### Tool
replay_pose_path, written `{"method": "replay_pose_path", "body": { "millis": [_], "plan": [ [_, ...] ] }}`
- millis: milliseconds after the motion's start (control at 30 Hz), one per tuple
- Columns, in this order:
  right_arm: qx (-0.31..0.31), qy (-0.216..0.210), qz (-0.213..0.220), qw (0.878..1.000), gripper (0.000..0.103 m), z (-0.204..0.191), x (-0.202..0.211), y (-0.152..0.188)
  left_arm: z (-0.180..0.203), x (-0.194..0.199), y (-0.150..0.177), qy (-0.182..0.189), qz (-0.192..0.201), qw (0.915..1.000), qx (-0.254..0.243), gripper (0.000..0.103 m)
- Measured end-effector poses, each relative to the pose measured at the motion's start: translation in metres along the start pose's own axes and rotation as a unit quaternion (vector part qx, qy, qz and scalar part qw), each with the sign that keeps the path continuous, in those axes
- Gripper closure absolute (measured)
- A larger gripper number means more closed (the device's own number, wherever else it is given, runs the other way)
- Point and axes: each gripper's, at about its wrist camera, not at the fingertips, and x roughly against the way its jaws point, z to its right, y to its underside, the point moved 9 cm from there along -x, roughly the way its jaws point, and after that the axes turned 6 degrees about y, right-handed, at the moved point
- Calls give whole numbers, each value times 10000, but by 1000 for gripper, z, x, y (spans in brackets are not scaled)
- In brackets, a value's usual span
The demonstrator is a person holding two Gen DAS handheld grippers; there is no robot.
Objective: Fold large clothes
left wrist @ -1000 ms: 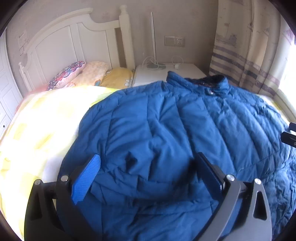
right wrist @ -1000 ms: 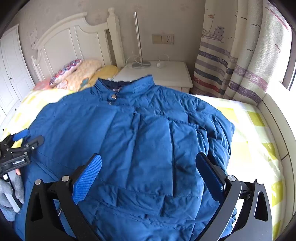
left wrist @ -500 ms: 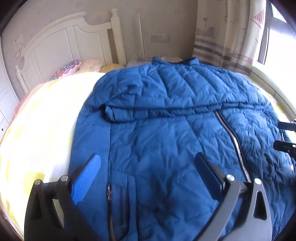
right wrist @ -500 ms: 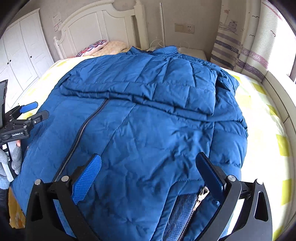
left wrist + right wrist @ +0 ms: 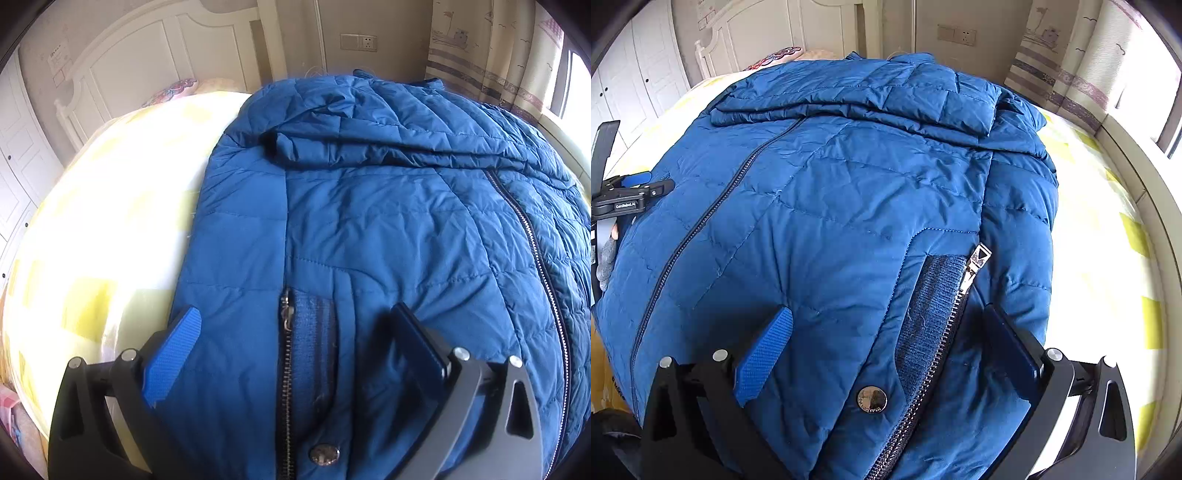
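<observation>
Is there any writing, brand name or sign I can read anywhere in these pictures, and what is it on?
"GenRobot.AI": white label on the left gripper, seen from the right wrist camera.
Notice sheet on the wall by the headboard: print too small to read.
Snap button on the blue jacket: embossed ring of letters, too blurred to read.
Zipper pull: a triangle mark, no words.
</observation>
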Motion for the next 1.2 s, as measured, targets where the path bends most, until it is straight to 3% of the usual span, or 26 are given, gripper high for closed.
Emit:
{"method": "replay_pose_path", "body": {
  "millis": [67,133,233,333,400,500,600,733,800,867,1000,1100,1200],
  "plan": [
    [-126,-95,213,9996,5,-9,16,-2,3,16,1,-124,241,9996,-23,3],
    [-165,-365,410,9984,5,-28,34,-3,26,34,5,309,351,9989,-53,3],
    [281,-537,530,9968,5,-71,52,6,65,65,24,721,551,9955,-287,2],
    [749,-551,375,9950,5,-103,52,33,87,75,56,832,395,9945,-497,2],
    [923,-333,391,9944,5,-108,45,53,92,66,78,613,210,9956,-677,2],
    [627,-529,470,9955,5,-101,47,62,81,67,95,725,420,9951,-524,2],
    [595,-280,390,9971,5,-98,56,66,73,72,102,719,431,9955,-437,2],
    [694,95,784,9945,5,-89,79,83,54,93,119,750,658,9948,-197,2],
    [558,-53,632,9964,4,-82,69,101,45,95,132,789,707,9944,-71,2],
    [664,-63,864,9940,4,-79,73,109,43,97,139,719,856,9935,-208,2],
    [887,192,793,9927,5,-77,81,119,41,103,145,628,890,9936,-313,2],
    [379,144,1116,9929,5,-52,103,126,28,115,148,651,1038,9923,-169,2],
    [-310,36,1098,9935,5,-10,106,146,4,126,154,722,1213,9899,158,2]
  ]
}}
